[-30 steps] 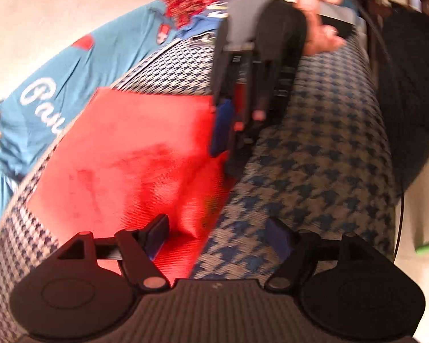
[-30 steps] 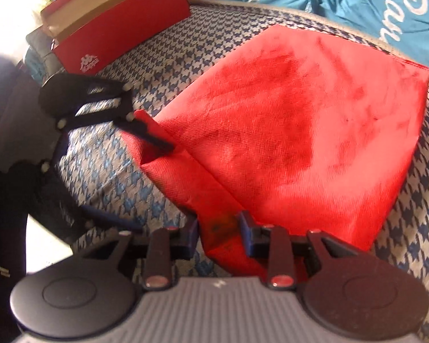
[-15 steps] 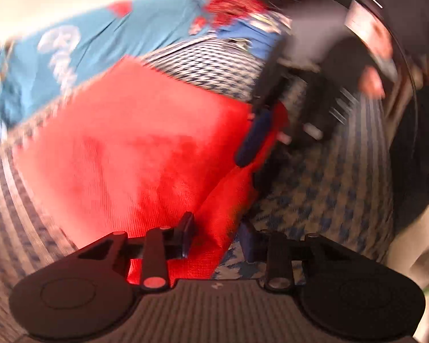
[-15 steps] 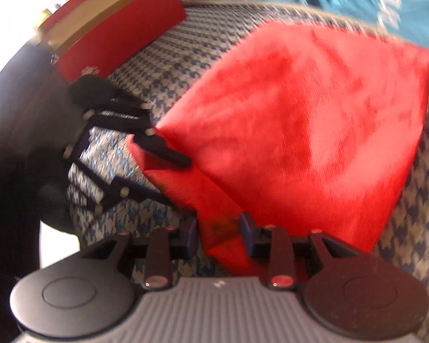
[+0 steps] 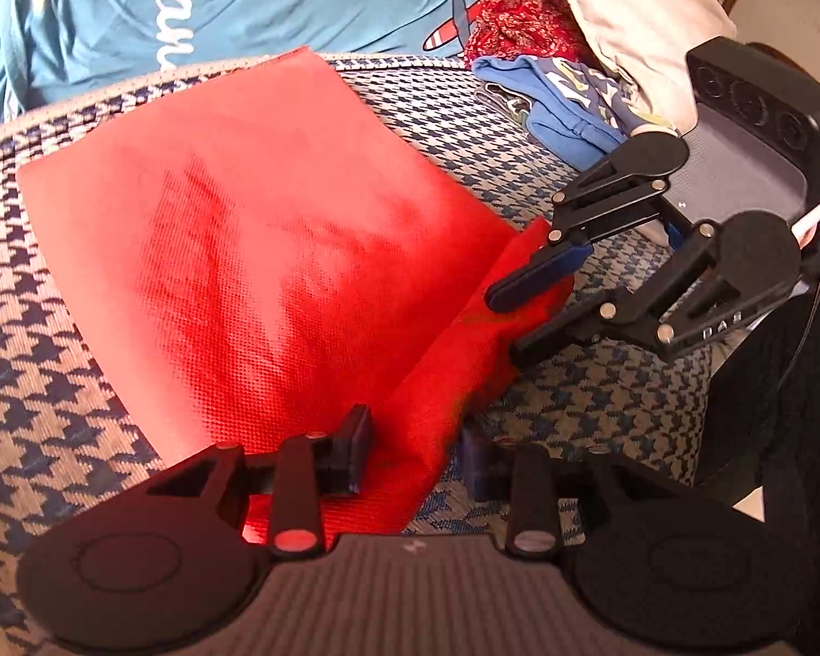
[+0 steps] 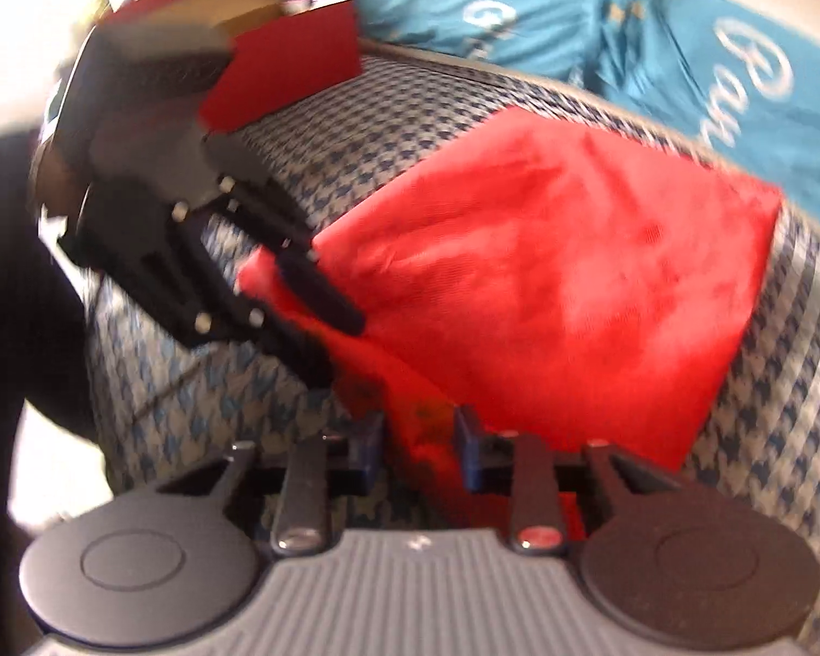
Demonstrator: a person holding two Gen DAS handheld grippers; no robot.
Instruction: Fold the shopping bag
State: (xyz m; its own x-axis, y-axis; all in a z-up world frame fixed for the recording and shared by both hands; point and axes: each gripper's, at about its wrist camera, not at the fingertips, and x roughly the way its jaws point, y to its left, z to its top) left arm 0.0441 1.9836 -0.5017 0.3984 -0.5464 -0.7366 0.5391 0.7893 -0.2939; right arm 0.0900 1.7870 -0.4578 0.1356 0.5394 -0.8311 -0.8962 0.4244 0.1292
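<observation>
Two handheld grippers work side by side. The left gripper (image 5: pixel 413 445) has its fingers closed on a fold of red cloth, as does the right gripper (image 6: pixel 418 440). Each sits low and angled toward the other, fingers pointing inward, the pair close together but apart.

The setting is a home living space. A cushion upholstered in blue-and-white houndstooth fabric (image 5: pixel 601 399) carries loose laundry: a teal garment with white script lettering (image 5: pixel 136 5), red patterned cloth (image 5: pixel 519 27) and blue printed clothing (image 5: pixel 568 109) along its far edge.
</observation>
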